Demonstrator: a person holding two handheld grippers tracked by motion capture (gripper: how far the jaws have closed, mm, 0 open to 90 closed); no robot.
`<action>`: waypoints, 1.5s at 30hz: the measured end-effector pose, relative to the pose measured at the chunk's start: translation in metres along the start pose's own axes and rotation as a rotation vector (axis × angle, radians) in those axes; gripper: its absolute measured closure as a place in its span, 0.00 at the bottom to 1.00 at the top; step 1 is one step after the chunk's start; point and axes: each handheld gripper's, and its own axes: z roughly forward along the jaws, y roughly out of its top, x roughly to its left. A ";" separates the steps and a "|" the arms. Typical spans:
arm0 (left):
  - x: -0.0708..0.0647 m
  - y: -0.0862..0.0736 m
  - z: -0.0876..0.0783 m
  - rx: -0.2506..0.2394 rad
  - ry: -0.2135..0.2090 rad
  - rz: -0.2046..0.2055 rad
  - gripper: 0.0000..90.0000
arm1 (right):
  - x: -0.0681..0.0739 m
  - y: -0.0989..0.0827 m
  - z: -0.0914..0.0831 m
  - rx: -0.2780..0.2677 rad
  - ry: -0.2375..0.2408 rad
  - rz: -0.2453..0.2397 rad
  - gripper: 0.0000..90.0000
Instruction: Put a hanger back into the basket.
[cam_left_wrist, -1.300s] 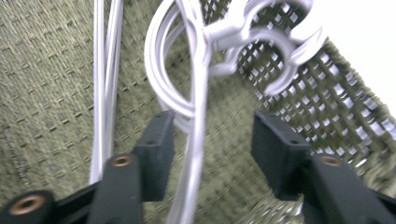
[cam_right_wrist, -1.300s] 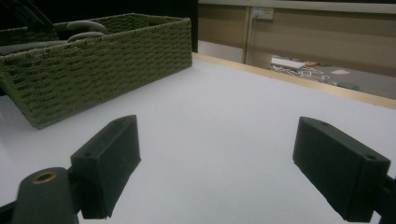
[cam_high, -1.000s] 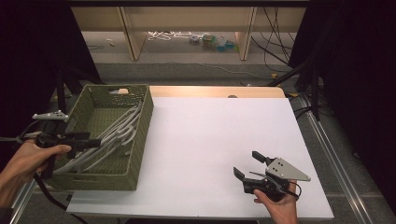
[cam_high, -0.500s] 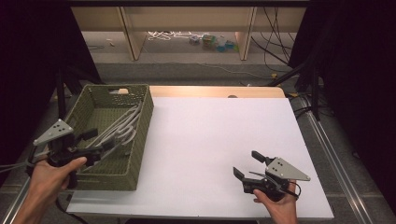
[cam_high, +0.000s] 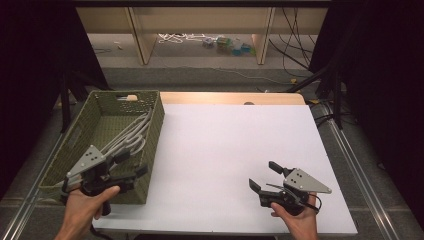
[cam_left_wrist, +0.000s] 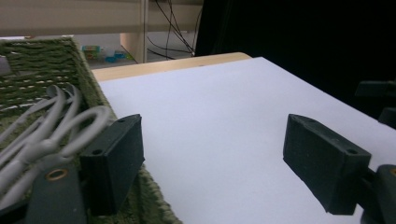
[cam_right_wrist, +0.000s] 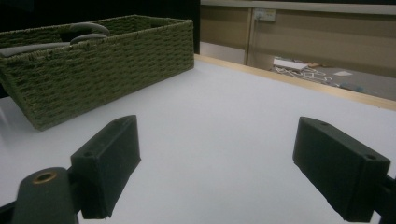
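Two claws are at work here, and we take the green woven basket (cam_high: 150, 107) as our landmark. It stands on the left part of the white counter (cam_high: 235, 150). Inside it lies a bundle of pale grey scissors (cam_high: 131, 136), their looped handles (cam_left_wrist: 70, 123) toward the basket's near end and leaning against its right-hand wall.

We see the left claw (cam_high: 131, 164) over the basket's near right corner, held in the person's left hand (cam_high: 87, 210). Its jaws have just been opening and now stand wide apart; nothing is between them. In the left gripper view one jaw hangs just inside the basket's wall, right beside the scissor handles, and the other hangs outside the wall above the bare counter. We cannot tell whether the inner jaw touches the handles.

The right claw (cam_high: 265, 176) sits well to the right of the basket, low over the counter's near edge, its jaws spread wide and empty.
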 end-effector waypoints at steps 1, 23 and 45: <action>-0.002 -0.002 0.002 0.002 0.000 0.004 0.22 | 0.000 0.000 0.000 0.000 0.000 -0.001 0.17; -0.017 -0.034 0.026 -0.082 -0.014 0.021 0.21 | 0.002 0.001 -0.001 0.006 0.005 -0.003 0.17; -0.049 -0.052 0.025 -0.105 -0.050 0.112 0.20 | 0.008 0.001 -0.001 0.021 0.008 -0.021 0.17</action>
